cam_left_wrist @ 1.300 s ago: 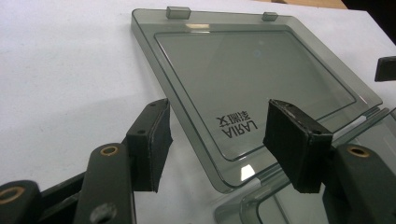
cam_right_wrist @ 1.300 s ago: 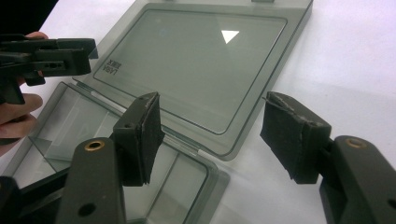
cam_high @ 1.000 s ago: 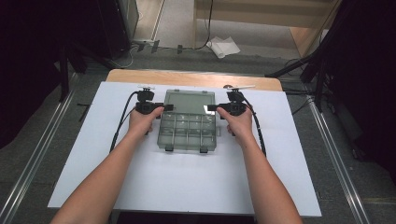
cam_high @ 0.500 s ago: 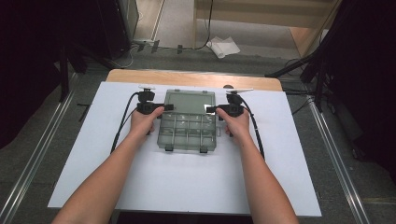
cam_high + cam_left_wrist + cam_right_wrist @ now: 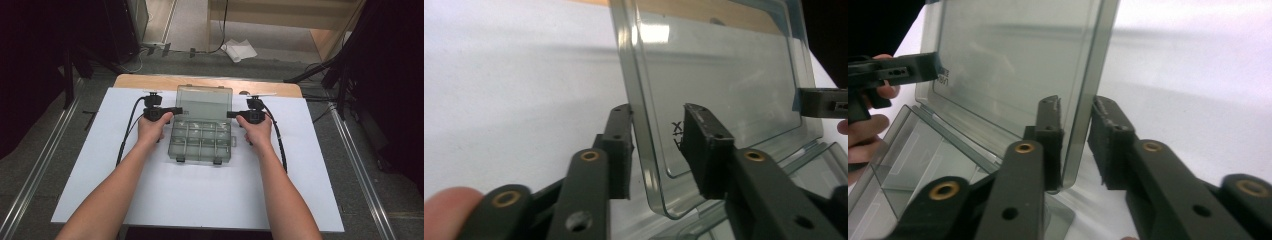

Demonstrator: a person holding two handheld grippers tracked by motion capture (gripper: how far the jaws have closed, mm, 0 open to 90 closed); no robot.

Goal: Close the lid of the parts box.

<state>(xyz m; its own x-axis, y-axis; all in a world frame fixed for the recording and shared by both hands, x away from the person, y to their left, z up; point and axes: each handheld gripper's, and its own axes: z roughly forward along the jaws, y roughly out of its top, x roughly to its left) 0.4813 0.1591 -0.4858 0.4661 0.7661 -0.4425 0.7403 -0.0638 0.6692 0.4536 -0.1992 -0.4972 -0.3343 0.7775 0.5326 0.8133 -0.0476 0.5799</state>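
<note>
A clear grey compartment box (image 5: 202, 142) lies open on the white board, its lid (image 5: 204, 102) raised at the back. My left gripper (image 5: 177, 110) is at the lid's left edge and my right gripper (image 5: 231, 114) at its right edge. Both pairs of jaws have just been closing. In the left gripper view the lid (image 5: 724, 75) rim runs between the jaws of the left gripper (image 5: 656, 145); one pad is at the rim, the other stands off it. In the right gripper view the right gripper (image 5: 1075, 145) has both pads against the lid (image 5: 1018, 60) edge.
The white board (image 5: 200, 200) covers a wooden table (image 5: 150, 80) whose far edge shows behind the lid. Black cables (image 5: 125, 135) trail from both grippers along the forearms. Metal rails (image 5: 360, 170) and dark stands flank the table. Crumpled paper (image 5: 239, 50) lies on the floor beyond.
Both hands keep their places at the lid's side edges, and the lid stands raised as before. The high view shows no clear shift.
</note>
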